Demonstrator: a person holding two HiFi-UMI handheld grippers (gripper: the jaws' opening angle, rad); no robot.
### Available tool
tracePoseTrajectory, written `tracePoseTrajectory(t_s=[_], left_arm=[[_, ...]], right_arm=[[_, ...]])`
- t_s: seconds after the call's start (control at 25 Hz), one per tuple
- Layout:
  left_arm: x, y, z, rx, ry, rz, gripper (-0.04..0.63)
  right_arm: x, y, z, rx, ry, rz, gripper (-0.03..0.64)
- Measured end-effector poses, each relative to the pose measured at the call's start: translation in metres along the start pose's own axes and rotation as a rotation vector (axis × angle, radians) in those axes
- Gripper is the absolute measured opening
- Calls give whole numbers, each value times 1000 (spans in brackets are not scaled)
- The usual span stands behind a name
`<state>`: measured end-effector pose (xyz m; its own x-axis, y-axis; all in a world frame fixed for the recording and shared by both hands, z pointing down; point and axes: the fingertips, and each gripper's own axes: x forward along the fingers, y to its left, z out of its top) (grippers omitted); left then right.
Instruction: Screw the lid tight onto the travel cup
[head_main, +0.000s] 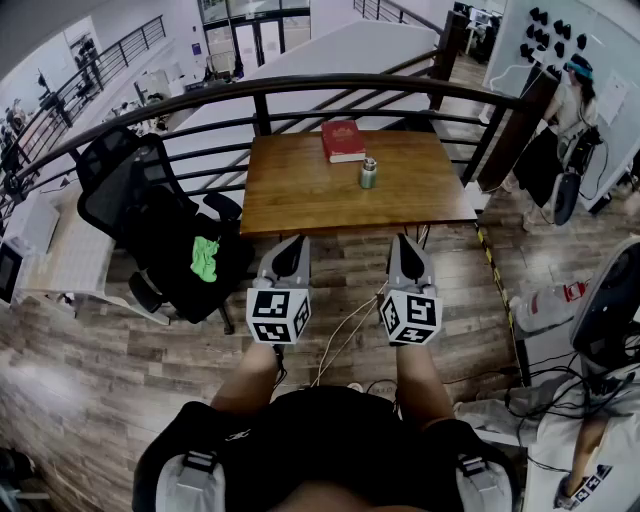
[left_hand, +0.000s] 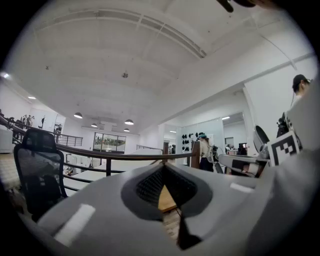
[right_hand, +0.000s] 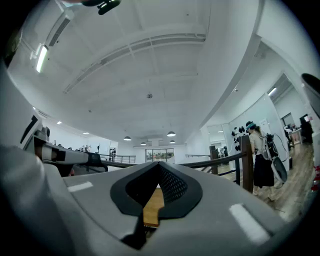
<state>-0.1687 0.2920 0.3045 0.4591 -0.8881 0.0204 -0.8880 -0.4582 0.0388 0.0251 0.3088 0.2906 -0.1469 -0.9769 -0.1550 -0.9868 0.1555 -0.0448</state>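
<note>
small green-grey travel cup upright on wooden table.

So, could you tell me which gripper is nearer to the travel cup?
Right. The right gripper hangs short of the table, slightly right of the travel cup; the left gripper, also short of the table, sits farther off to the cup's left.

1. No word, brand or number is legible in any view.
2. The cubes on the left gripper and right gripper carry black-and-white square marker patterns, not letters.
3. Red book on the table: any cover print is too small to read.
4. Cup: no legible label.
5. Floor tape: yellow-and-black stripes, with no writing to be made out.
</note>
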Motion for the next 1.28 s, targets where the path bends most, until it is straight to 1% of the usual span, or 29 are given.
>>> tracePoseTrajectory(t_s=[0.12, 0.32, 0.4, 0.64, 0.8, 1.12, 1.28], left_arm=[[0, 0, -1, -2, 3, -1, 52], [11, -5, -2, -11, 8, -18, 53], [20, -9, -2, -20, 13, -22, 52], [40, -45, -3, -6, 0, -27, 52], [48, -61, -8, -4, -4, -7, 52], [76, -71, -8, 8, -8, 2, 52], [101, -64, -5, -9, -5, 6, 52]], right_arm=[[1, 1, 2, 24, -20, 19, 3], [3, -10, -1, 58, 3, -17, 3], [2, -16, -1, 54, 7, -21, 3], [-1, -46, 0, 56, 6, -1, 3], [-1, -57, -3, 45, 6, 30, 3], [20, -81, -10, 57, 24, 45, 3], [45, -87, -8, 41, 34, 59, 3]])
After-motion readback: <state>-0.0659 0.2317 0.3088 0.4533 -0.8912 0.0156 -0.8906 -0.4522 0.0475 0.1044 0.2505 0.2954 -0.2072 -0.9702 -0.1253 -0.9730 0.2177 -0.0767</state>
